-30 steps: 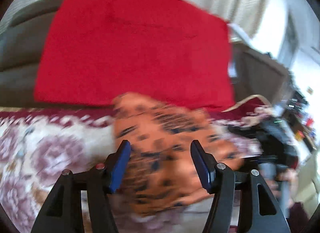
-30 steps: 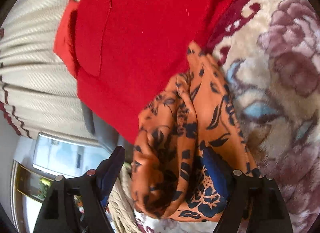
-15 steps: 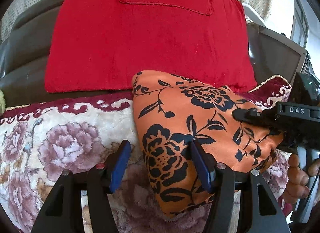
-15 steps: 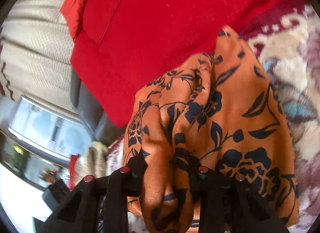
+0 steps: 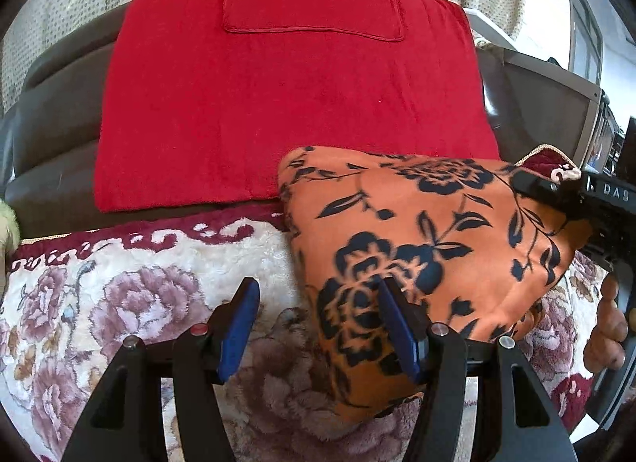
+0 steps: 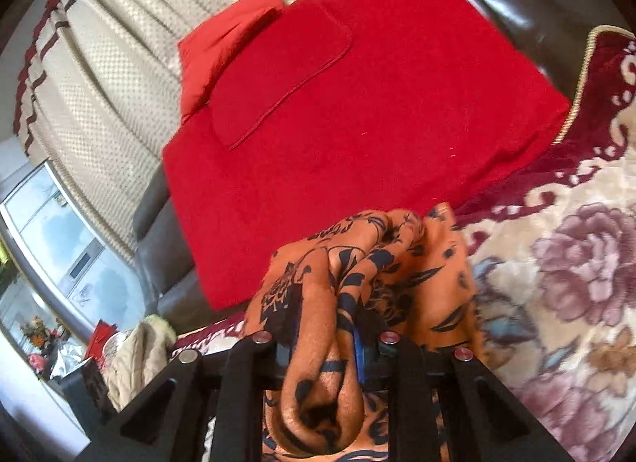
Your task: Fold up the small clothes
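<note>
The right gripper [image 6: 330, 346] has just been closing and now it has a thick bunch of the orange floral garment [image 5: 417, 239] squeezed between its pads, the cloth bulging out on the near side of the jaws in a fat roll. That garment is hanging partly lifted over the plush flowered blanket [image 5: 119, 295], its far edge just in front of the red cushion [image 5: 286, 104] propped against the dark sofa back. It looks soft and fleecy to me, light, with no stiffness at all: it sags and puckers wherever it isn't held, so I'd judge a pinch at a corner or along a hem is the way to take it, not a fistful from the middle. The left gripper [image 5: 318, 315] sits about half open with nothing pinched; its right-hand pad is up against the edge of the cloth, the other pad stands clear over the blanket. A free lower corner droops right by it, and that would be my pick for the second hold. As for writing, the only thing legible is "DAS" in pale letters on the right gripper's black body; no label shows on the garment.
</note>
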{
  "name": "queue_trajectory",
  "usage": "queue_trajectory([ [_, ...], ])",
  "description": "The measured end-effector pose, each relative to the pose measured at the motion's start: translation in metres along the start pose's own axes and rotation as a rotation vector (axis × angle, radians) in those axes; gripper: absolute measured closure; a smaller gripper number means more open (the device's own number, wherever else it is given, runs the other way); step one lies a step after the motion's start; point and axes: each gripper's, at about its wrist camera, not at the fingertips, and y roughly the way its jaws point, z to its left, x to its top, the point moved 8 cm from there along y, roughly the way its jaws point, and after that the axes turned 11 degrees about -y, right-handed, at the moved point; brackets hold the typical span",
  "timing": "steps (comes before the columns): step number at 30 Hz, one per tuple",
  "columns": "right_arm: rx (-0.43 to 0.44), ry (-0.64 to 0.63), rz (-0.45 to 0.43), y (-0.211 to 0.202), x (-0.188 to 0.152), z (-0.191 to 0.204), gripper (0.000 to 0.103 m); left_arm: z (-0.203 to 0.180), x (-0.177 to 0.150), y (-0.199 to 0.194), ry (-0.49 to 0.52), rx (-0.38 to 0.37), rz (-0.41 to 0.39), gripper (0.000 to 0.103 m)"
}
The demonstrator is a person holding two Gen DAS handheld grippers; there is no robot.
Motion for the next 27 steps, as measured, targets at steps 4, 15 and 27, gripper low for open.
queue_trajectory([
  [4, -0.05, 0.012, 0.036, -0.003, -0.006, -0.018, 0.082, 0.004, 0.0, 0.003, 0.003, 0.018, 0.001, 0.04],
  [15, -0.067, 0.097, 0.334, 0.017, -0.047, -0.051, 0.075, 0.013, -0.005, 0.026, 0.043, 0.09, 0.016, 0.036],
  [27, -0.132, 0.007, 0.283, 0.047, 0.034, -0.038, 0.073, 0.012, -0.006, 0.034, 0.004, 0.067, 0.052, 0.033],
])
